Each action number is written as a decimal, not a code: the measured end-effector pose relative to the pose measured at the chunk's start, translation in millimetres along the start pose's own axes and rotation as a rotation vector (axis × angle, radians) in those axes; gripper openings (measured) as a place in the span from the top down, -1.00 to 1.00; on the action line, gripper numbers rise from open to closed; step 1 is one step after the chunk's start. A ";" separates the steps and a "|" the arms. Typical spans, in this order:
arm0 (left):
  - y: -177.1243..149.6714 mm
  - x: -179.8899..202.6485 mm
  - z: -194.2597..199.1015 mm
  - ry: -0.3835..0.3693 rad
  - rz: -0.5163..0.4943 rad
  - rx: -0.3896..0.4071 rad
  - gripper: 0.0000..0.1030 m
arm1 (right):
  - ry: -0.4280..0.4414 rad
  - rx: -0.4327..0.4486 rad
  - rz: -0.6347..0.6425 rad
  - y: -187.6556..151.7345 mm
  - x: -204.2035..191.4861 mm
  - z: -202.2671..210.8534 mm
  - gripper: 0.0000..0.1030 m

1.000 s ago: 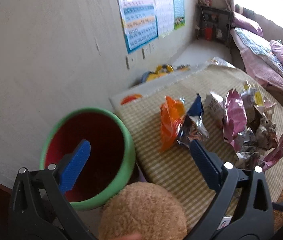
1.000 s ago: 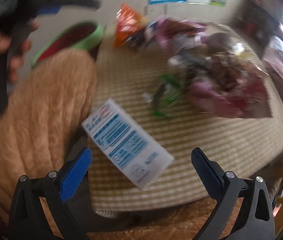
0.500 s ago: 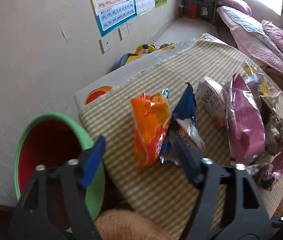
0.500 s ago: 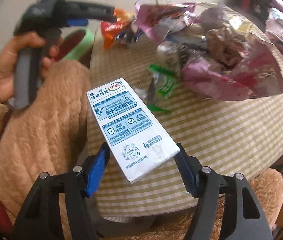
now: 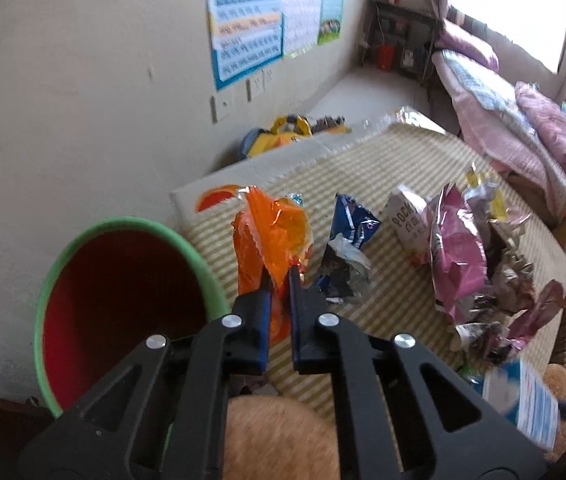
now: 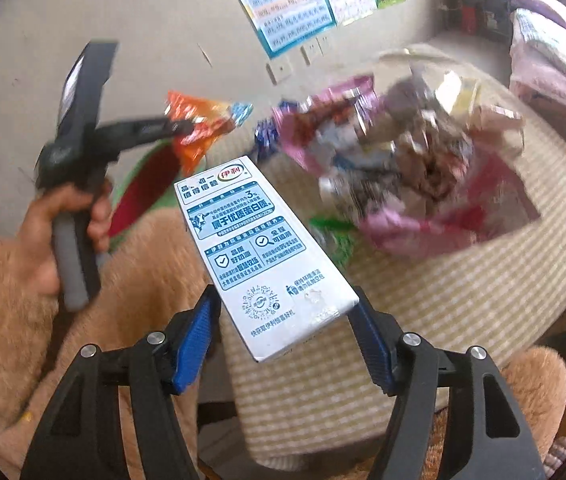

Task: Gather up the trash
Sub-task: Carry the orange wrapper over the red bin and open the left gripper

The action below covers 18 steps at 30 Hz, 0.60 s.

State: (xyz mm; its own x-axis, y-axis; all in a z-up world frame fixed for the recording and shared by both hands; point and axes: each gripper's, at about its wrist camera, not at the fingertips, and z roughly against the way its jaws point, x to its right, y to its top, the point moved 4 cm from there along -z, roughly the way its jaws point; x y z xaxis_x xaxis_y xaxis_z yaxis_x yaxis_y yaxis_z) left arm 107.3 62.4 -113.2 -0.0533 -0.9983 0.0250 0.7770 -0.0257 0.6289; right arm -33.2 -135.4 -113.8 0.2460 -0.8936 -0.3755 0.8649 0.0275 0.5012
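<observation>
My left gripper [image 5: 278,276] is shut on an orange snack wrapper [image 5: 271,236] and holds it up beside the green-rimmed red bin [image 5: 123,292]. From the right wrist view the left gripper [image 6: 179,128] holds the orange wrapper [image 6: 203,124] above the bin [image 6: 143,188]. My right gripper [image 6: 283,316] is shut on a white and blue milk carton [image 6: 255,248], lifted off the table. The carton also shows in the left wrist view [image 5: 527,400].
A checked mat [image 5: 383,184] covers the table. On it lie a blue wrapper [image 5: 347,248], a white snack box [image 5: 407,220] and a heap of pink and silver wrappers [image 5: 475,256]. A wall with posters stands behind; a bed [image 5: 523,128] lies right.
My left gripper closed on the orange wrapper and lifted it. My right gripper closed on the milk carton and raised it off the table.
</observation>
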 end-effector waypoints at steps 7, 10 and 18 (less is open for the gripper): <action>-16.4 -55.4 37.3 0.074 0.072 0.037 0.86 | 0.045 0.029 0.033 46.2 -42.9 -26.1 -0.23; -25.1 -81.6 41.0 0.114 0.098 0.033 0.86 | 0.066 0.015 0.068 60.7 -72.1 -45.6 -0.23; -51.1 -142.6 32.0 0.197 0.185 -0.021 0.86 | 0.133 -0.066 0.067 107.8 -135.0 -117.6 -0.23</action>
State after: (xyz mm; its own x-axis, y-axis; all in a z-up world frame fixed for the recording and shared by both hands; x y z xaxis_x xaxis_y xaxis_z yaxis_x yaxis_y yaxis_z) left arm 55.1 207.7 -124.0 0.2126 -0.9770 -0.0151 0.7752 0.1592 0.6113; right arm 78.2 40.8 -100.7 0.3556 -0.8219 -0.4451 0.8707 0.1181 0.4775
